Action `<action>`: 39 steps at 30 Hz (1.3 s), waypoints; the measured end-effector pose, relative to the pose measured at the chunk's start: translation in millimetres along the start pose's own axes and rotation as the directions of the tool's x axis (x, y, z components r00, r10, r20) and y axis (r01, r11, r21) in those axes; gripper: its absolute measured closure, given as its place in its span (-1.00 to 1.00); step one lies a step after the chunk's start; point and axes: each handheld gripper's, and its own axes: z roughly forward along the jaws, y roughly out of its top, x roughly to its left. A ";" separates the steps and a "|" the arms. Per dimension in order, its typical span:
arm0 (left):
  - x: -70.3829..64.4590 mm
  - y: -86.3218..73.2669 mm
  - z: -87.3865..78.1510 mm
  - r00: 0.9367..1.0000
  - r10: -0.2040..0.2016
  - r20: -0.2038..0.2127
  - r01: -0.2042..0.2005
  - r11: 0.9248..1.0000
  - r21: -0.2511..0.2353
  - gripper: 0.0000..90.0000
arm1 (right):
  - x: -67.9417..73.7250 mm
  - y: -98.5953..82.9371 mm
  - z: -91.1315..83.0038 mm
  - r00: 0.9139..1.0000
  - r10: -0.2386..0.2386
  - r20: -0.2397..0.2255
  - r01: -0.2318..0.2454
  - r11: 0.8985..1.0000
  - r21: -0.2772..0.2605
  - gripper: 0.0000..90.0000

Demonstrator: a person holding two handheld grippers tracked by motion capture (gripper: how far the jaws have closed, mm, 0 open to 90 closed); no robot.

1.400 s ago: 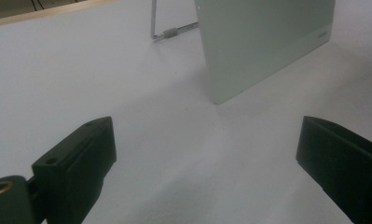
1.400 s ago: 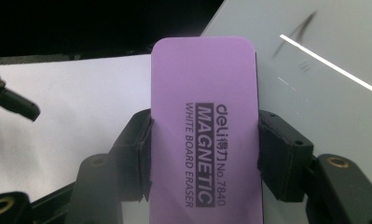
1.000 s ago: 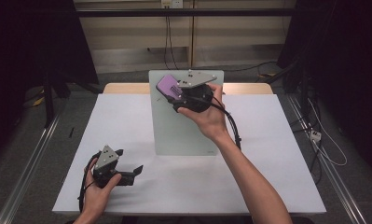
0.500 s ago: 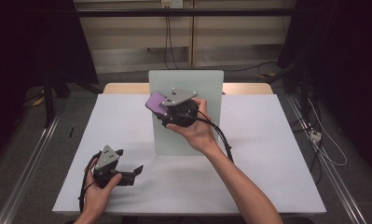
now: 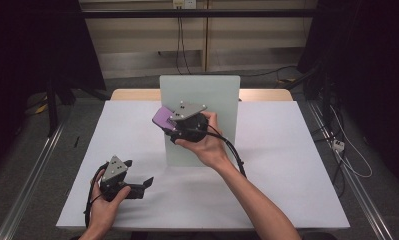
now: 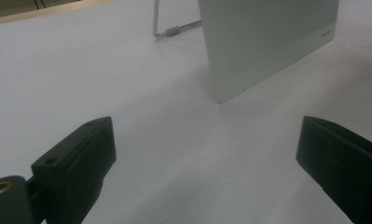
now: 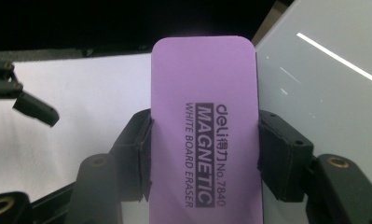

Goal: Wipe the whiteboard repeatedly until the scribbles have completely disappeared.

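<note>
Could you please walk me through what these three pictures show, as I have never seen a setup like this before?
There is no robot here: a person sits at a white table and holds a hand-operated two-jaw gripper in each hand. The high view looks down from above the person's side. The other two come from small cameras riding on the grippers, looking along their black jaws.

On the table stands a small whiteboard, propped upright on a wire stand.

The right gripper is shut on a purple eraser, printed as a magnetic whiteboard eraser, and is held up in front of the board. The left gripper is open, holds nothing, and sits low over the table near the person.
</note>
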 end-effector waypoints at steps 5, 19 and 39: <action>0.3 -0.1 -1.1 1.000 -0.001 0.002 0.001 1.000 -0.005 -0.90 | -17.6 11.7 -14.3 0.999 0.016 0.034 -0.015 0.999 -0.030 -0.07; -0.5 0.0 -0.8 1.000 -0.001 0.002 0.001 1.000 -0.004 -0.90 | -57.4 11.2 -64.5 0.982 0.081 0.170 -0.067 0.994 -0.084 -0.07; -0.6 -0.8 0.3 1.000 -0.002 0.004 0.002 1.000 0.003 -0.90 | -40.9 -47.3 -69.1 0.995 0.088 0.041 -0.087 0.996 -0.015 -0.07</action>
